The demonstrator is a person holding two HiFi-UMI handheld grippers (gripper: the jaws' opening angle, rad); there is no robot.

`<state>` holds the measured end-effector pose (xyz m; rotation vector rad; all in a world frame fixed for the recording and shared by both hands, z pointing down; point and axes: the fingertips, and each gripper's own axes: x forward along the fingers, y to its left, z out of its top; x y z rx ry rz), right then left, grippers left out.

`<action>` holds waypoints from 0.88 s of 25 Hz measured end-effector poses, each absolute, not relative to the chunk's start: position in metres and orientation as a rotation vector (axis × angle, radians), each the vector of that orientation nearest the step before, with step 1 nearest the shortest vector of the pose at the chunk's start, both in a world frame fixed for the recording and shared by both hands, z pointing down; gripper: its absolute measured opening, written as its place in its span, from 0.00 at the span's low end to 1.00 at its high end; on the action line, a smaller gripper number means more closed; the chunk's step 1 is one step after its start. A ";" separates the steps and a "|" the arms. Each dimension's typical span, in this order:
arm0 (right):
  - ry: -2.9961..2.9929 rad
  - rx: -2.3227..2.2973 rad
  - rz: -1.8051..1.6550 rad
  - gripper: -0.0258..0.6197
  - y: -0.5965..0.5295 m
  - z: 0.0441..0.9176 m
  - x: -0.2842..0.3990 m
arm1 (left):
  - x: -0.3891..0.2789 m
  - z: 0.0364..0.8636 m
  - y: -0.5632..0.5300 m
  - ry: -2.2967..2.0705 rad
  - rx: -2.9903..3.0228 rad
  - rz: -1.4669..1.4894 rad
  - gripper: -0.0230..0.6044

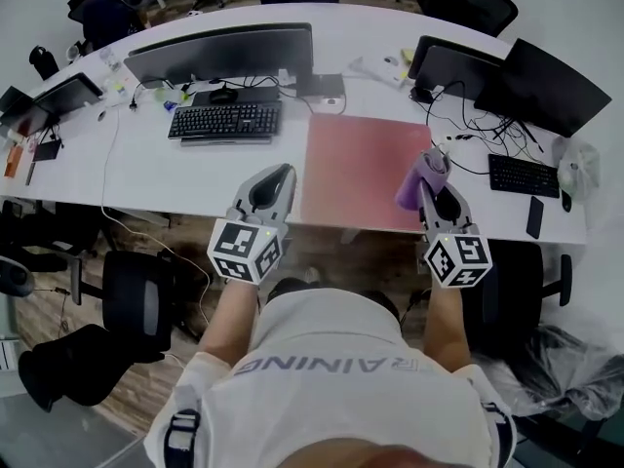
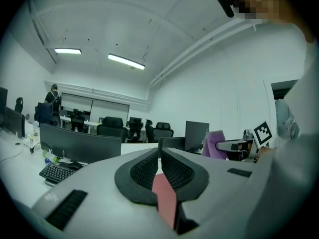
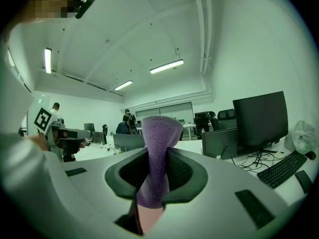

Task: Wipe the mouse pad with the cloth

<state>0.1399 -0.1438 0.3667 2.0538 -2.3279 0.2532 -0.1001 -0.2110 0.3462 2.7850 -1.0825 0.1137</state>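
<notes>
A pink mouse pad [image 1: 363, 169] lies on the white desk [image 1: 146, 174], reaching its near edge. My right gripper [image 1: 430, 172] is held over the pad's right edge, shut on a purple cloth [image 1: 422, 176] that sticks up past the jaws. In the right gripper view the cloth [image 3: 158, 148] fills the gap between the pads and the pink pad shows below it. My left gripper [image 1: 282, 174] hovers at the pad's near left corner, shut with nothing in it. Its pads meet at the tip in the left gripper view [image 2: 159, 152].
A black keyboard [image 1: 226, 121] and a wide monitor [image 1: 222, 53] stand left of the pad. A second keyboard [image 1: 523, 175], a phone [image 1: 534, 216], cables [image 1: 468, 125] and dark monitors [image 1: 546, 86] lie to the right. Office chairs [image 1: 136, 295] stand under the desk's near edge.
</notes>
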 end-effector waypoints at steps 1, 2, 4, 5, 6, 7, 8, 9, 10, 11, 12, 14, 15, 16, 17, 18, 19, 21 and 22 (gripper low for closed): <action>-2.318 2.059 0.262 0.19 -0.151 0.369 0.136 | -0.104 0.350 -0.219 -1.072 2.781 0.117 0.09; -2.305 2.061 0.271 0.19 -0.157 0.373 0.132 | -0.108 0.355 -0.227 -1.061 2.774 0.118 0.09; -2.277 2.050 0.293 0.19 -0.170 0.380 0.124 | -0.115 0.364 -0.240 -1.039 2.752 0.106 0.09; -2.264 2.037 0.305 0.19 -0.175 0.384 0.120 | -0.118 0.368 -0.246 -1.031 2.739 0.095 0.09; -2.253 2.020 0.314 0.19 -0.181 0.388 0.117 | -0.121 0.371 -0.252 -1.028 2.726 0.084 0.09; -2.244 2.001 0.321 0.19 -0.187 0.391 0.113 | -0.123 0.373 -0.257 -1.028 2.716 0.076 0.09; -2.238 1.983 0.326 0.19 -0.193 0.393 0.110 | -0.125 0.376 -0.263 -1.029 2.707 0.071 0.09; -2.235 1.965 0.329 0.19 -0.200 0.394 0.107 | -0.127 0.378 -0.267 -1.032 2.700 0.071 0.09; -2.237 1.949 0.334 0.19 -0.207 0.396 0.105 | -0.128 0.381 -0.272 -1.037 2.693 0.076 0.09; -2.244 1.933 0.343 0.19 -0.215 0.398 0.104 | -0.129 0.384 -0.275 -1.046 2.685 0.083 0.09; -2.256 1.916 0.359 0.19 -0.224 0.402 0.103 | -0.129 0.388 -0.279 -1.058 2.675 0.090 0.09; -2.290 1.870 0.404 0.19 -0.244 0.411 0.099 | -0.130 0.393 -0.285 -1.092 2.656 0.104 0.09; -2.311 1.840 0.430 0.19 -0.255 0.418 0.096 | -0.131 0.396 -0.288 -1.112 2.649 0.114 0.09; -2.331 1.808 0.457 0.19 -0.266 0.425 0.093 | -0.131 0.398 -0.292 -1.133 2.642 0.124 0.09; -2.350 1.773 0.486 0.19 -0.278 0.433 0.089 | -0.131 0.400 -0.296 -1.152 2.632 0.134 0.09; -2.366 1.737 0.516 0.19 -0.290 0.442 0.086 | -0.131 0.403 -0.301 -1.168 2.621 0.143 0.09; -2.381 1.700 0.547 0.19 -0.302 0.452 0.082 | -0.129 0.405 -0.305 -1.181 2.610 0.154 0.09; -2.403 1.624 0.608 0.19 -0.328 0.475 0.073 | -0.126 0.411 -0.310 -1.209 2.592 0.188 0.09; -2.410 1.586 0.637 0.19 -0.342 0.488 0.067 | -0.126 0.415 -0.312 -1.225 2.581 0.206 0.09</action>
